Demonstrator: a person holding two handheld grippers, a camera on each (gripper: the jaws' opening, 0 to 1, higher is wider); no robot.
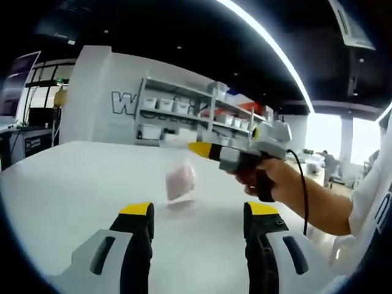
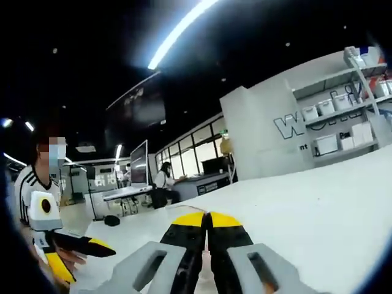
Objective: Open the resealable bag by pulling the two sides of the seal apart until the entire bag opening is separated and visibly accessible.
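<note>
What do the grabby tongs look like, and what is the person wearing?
Each pair of tongs has grey bodies with long slots, black inner jaws and yellow tips. The right tongs have a grey body, a black pistol handle and a black cable hanging from the back. The person's sleeve is white with dark marks. The left tongs carry a white camera box.

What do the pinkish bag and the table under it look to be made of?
Small pinkish bag: probably thin, soft plastic film, judging by its pale translucent look and slumped rounded shape; blur leaves this open. Wide white table: a smooth, matte, hard surface, perhaps laminate; it is evenly lit, with no grain or glare.
</note>
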